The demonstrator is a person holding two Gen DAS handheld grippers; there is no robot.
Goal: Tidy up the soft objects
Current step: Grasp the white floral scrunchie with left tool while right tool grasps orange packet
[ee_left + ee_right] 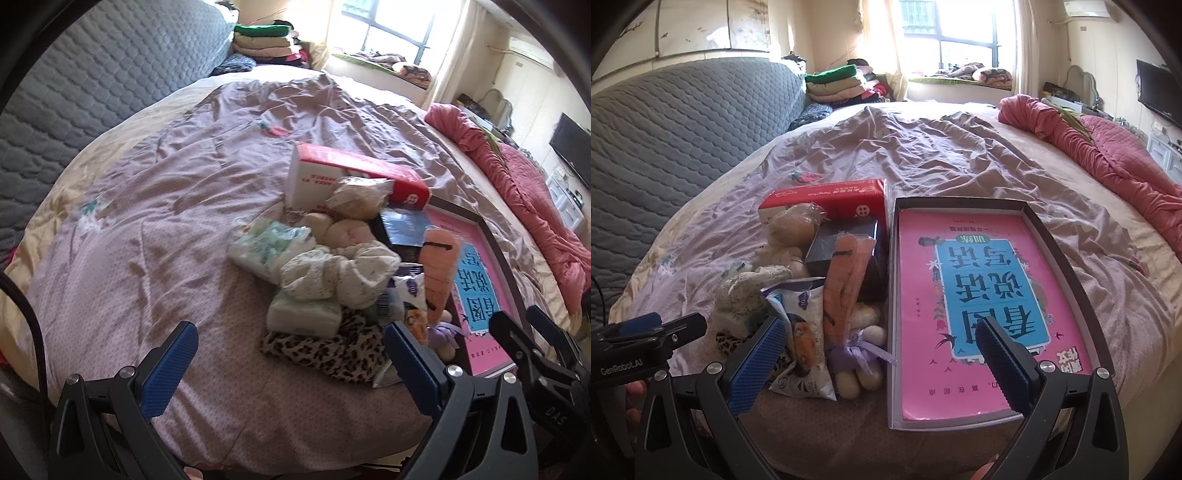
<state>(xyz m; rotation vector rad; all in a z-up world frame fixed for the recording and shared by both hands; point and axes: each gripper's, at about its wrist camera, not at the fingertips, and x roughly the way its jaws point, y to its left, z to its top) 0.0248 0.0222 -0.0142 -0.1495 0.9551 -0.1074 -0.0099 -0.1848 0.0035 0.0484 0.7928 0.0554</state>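
Note:
A pile of soft things lies on the bed: a cream doll (343, 254), a pack of tissues (303, 314), a leopard-print cloth (332, 350), an orange carrot plush (439, 266) (846, 284), a purple-bowed plush (860, 365) and a snack bag (803, 339). A shallow tray (1067, 254) to the right holds a pink book (960, 306). My left gripper (288, 373) is open and empty just before the pile. My right gripper (882, 369) is open and empty, spanning the plush and the tray's near end.
A red and white box (332, 173) (831, 199) and a dark box (846, 240) stand behind the pile. A red quilt (1108, 155) lies at the right, a grey padded headboard (92, 103) at the left. Folded clothes (838, 85) are stacked by the window.

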